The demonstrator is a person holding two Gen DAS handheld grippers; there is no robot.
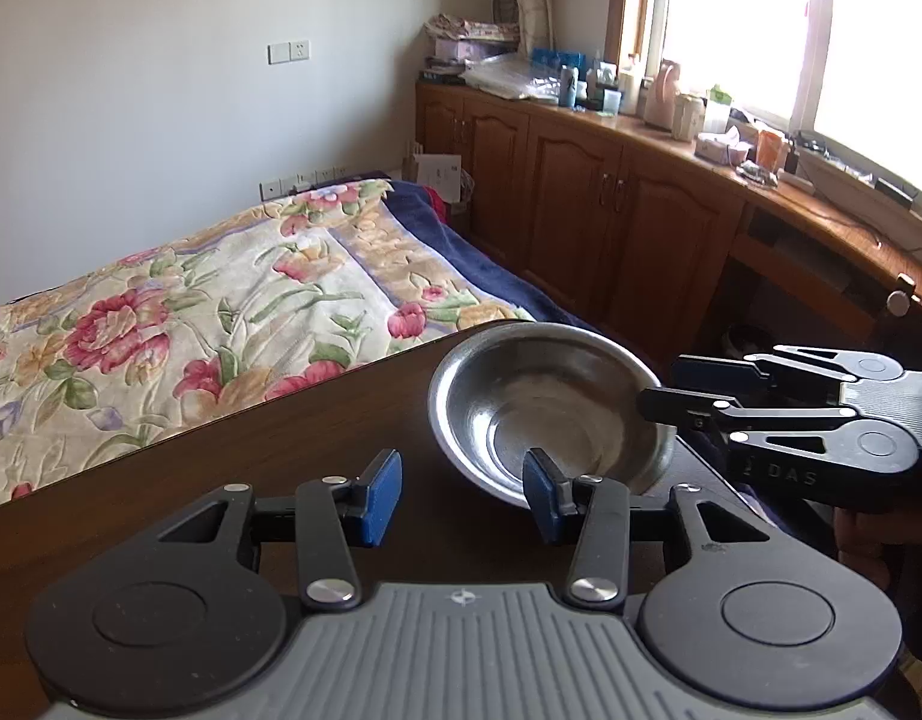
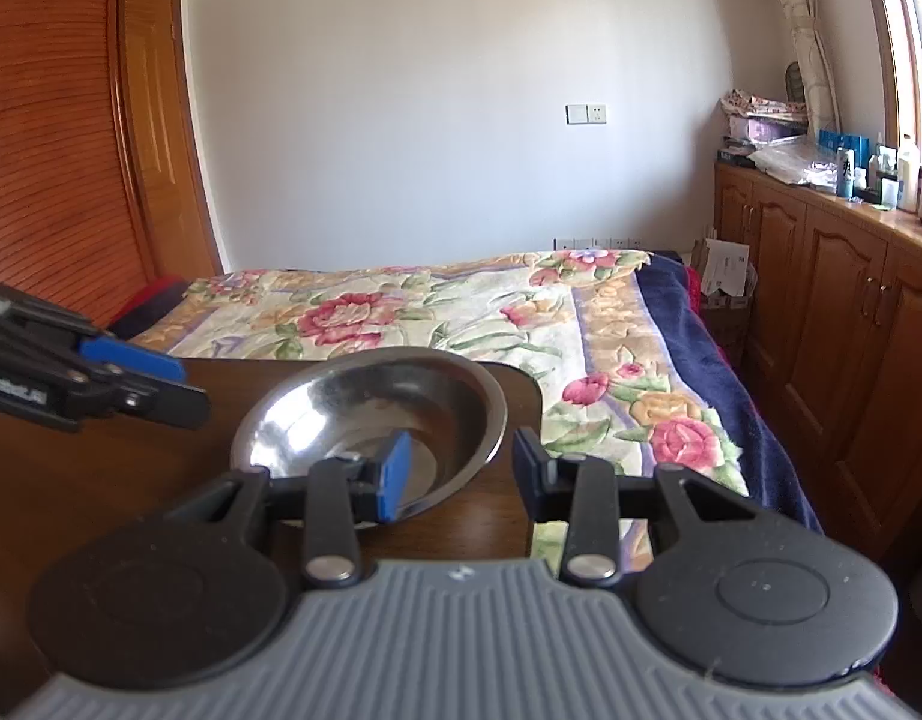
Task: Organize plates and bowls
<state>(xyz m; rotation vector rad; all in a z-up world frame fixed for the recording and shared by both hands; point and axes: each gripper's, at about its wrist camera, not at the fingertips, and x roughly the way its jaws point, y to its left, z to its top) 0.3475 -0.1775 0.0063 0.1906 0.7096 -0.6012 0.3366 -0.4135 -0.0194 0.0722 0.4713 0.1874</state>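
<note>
The round, shallow stainless steel bowl [image 2: 374, 420] sits on the dark brown wooden worktop [image 1: 233, 468], near its corner beside the bed. The right claw [image 2: 461, 477] is spread apart and straddles the bowl's near rim, one finger inside, one outside. The left claw [image 1: 461, 495], also apart, has only one finger over the rim, so I judge the right claw better placed to grasp.
</note>
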